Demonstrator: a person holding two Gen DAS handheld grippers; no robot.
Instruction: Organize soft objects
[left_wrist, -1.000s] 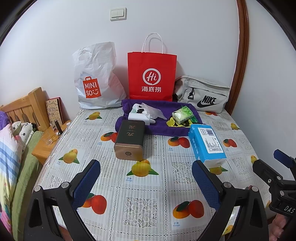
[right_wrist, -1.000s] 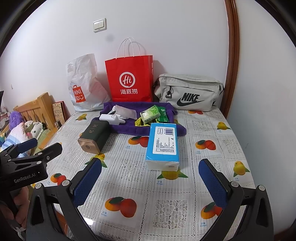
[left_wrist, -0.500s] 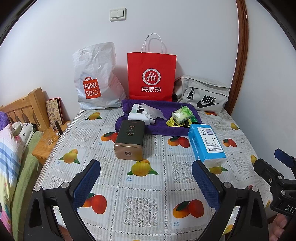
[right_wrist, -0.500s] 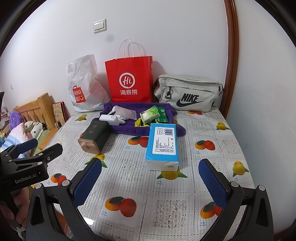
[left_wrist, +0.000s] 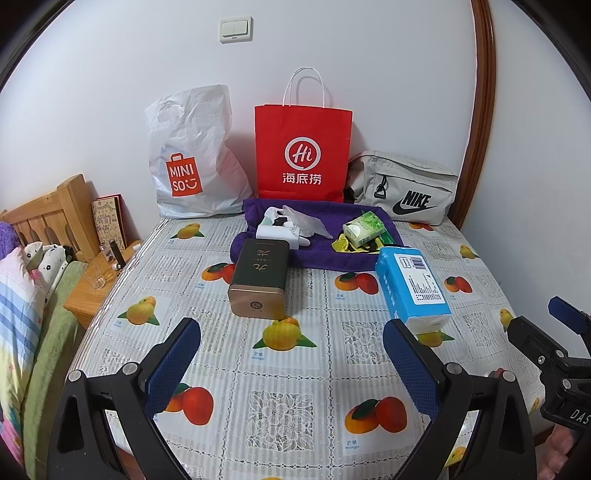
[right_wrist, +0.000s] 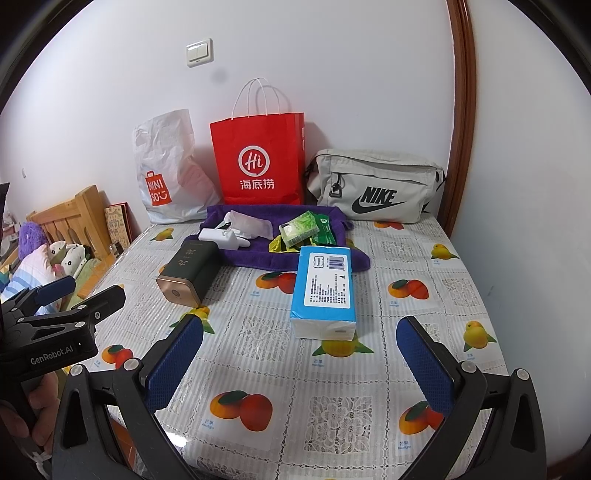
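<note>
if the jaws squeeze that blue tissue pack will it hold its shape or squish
The blue tissue pack will probably squish: soft film wrap with white tissue showing at its near end. It looks light for its bulk. Lying flat on the tablecloth, it should slide, not roll.

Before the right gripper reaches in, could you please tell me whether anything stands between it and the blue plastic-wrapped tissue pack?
Nothing visible does. The right gripper is open, and only bare fruit-print tablecloth lies between it and the blue plastic-wrapped tissue pack. The dark green tin lies off to the left.
</note>
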